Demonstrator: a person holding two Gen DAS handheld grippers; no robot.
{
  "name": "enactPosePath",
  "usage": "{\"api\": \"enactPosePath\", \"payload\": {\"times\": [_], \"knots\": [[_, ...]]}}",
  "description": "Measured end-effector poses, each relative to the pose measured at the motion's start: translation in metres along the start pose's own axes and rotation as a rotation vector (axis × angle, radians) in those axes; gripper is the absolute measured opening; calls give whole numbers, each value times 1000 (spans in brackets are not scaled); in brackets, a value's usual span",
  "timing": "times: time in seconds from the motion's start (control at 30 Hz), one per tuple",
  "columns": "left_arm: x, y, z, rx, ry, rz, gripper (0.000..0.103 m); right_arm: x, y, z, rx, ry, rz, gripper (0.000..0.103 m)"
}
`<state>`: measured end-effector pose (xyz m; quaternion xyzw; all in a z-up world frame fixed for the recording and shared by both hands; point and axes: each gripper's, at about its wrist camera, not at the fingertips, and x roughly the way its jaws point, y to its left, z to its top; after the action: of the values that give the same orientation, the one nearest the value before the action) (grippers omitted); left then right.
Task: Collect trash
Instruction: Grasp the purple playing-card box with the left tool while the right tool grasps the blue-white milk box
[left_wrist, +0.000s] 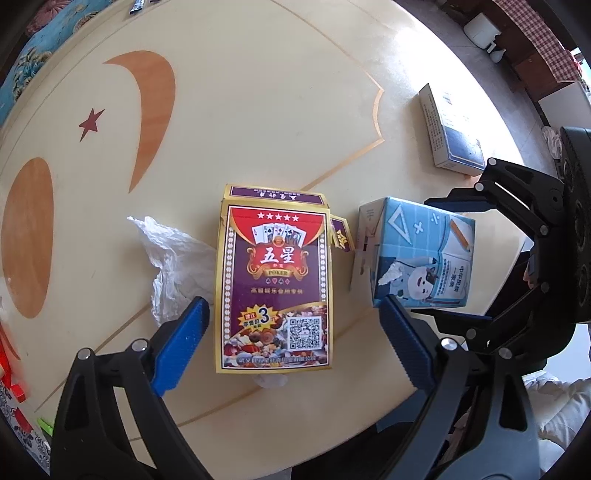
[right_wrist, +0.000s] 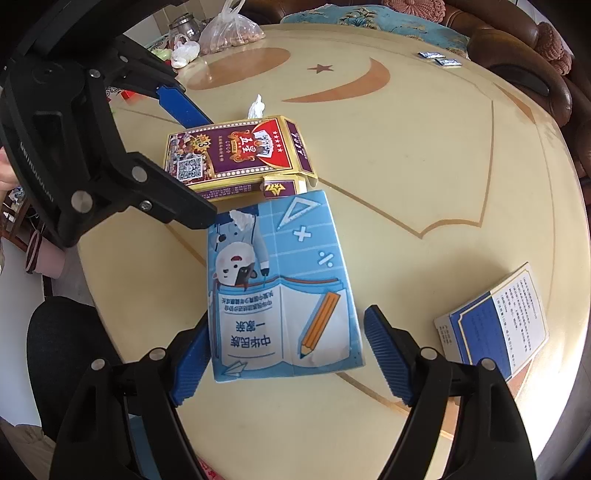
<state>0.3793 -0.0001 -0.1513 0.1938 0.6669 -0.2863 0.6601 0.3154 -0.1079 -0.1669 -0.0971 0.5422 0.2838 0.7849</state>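
Note:
A purple and gold poker card box (left_wrist: 275, 280) lies flat on the cream table, with its lid flap open at the far end. My left gripper (left_wrist: 295, 343) is open, one finger on each side of the box's near end. A crumpled white wrapper (left_wrist: 173, 266) lies just left of it. A light blue carton (right_wrist: 280, 295) with a cartoon and a pencil print lies to the right. My right gripper (right_wrist: 286, 354) is open around the carton's near end, its left finger close against the carton's side. The poker box (right_wrist: 236, 155) also shows beyond the carton.
A blue and white flat box (left_wrist: 452, 131) lies at the table's right, also in the right wrist view (right_wrist: 495, 321). Plastic bags and a jar (right_wrist: 221, 33) stand at the far edge. Small blue packets (right_wrist: 439, 58) lie far off. A dark sofa (right_wrist: 524, 55) lies behind the table.

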Motion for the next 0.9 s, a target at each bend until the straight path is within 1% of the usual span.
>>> {"api": "enactPosePath", "payload": {"times": [0.03, 0.07, 0.2, 0.27, 0.37, 0.43, 0.6, 0.8, 0.9], "knots": [[-1, 1, -1, 2, -3, -14, 84, 0, 0, 0, 0, -1, 1, 76], [-2, 3, -2, 1, -6, -16, 83, 0, 0, 0, 1, -2, 1, 76], [-3, 14, -5, -7, -10, -22, 83, -2, -1, -1, 3, -3, 2, 74], [-6, 14, -6, -11, -14, -32, 83, -2, -1, -1, 5, -3, 2, 73], [-7, 15, -6, -11, -18, -27, 83, -3, -1, -2, 0, -10, -6, 71], [-8, 13, -6, -1, -23, -26, 81, -4, -2, -3, 4, -18, -5, 71], [1, 22, -8, -30, 9, -13, 79, -6, -3, -7, 17, -33, -3, 69], [2, 22, -5, -39, 30, 20, 62, -9, -1, -7, 22, -57, -18, 69], [1, 19, -6, -42, 39, 41, 61, -10, -1, -7, 29, -64, -25, 69]]}}
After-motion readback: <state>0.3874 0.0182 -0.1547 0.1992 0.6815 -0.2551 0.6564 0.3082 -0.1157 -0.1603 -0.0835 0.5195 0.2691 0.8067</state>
